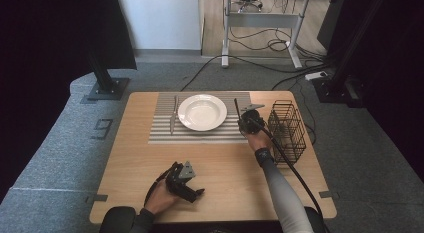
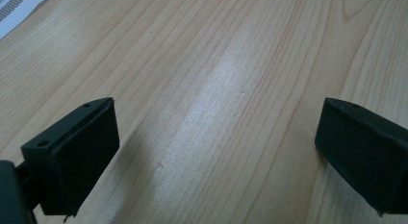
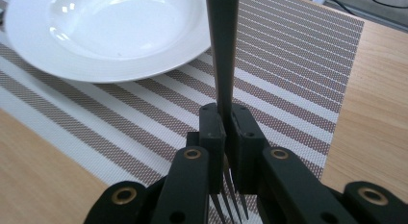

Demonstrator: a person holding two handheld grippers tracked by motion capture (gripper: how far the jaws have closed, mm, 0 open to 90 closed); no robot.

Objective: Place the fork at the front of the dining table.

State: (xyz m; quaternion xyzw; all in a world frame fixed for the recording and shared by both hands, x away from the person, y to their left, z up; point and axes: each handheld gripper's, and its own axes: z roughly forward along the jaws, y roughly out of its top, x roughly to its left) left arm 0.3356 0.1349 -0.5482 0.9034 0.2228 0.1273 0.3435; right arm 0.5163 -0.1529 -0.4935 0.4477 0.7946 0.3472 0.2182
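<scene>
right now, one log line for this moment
right gripper: shut on fork, above placemat | left gripper: open, over table | plate: empty

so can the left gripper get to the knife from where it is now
Probably yes. The left gripper is open and holds nothing, low over bare wood near the table's front edge. The knife lies flat on the placemat left of the plate, with nothing standing between them.

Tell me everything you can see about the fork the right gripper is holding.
The fork is dark and slim, seemingly metal. The right gripper is shut on its neck: tines point back toward the camera below the jaws, the handle runs up and away. It hangs over the striped placemat, right of the white plate, touching only the jaws.
</scene>
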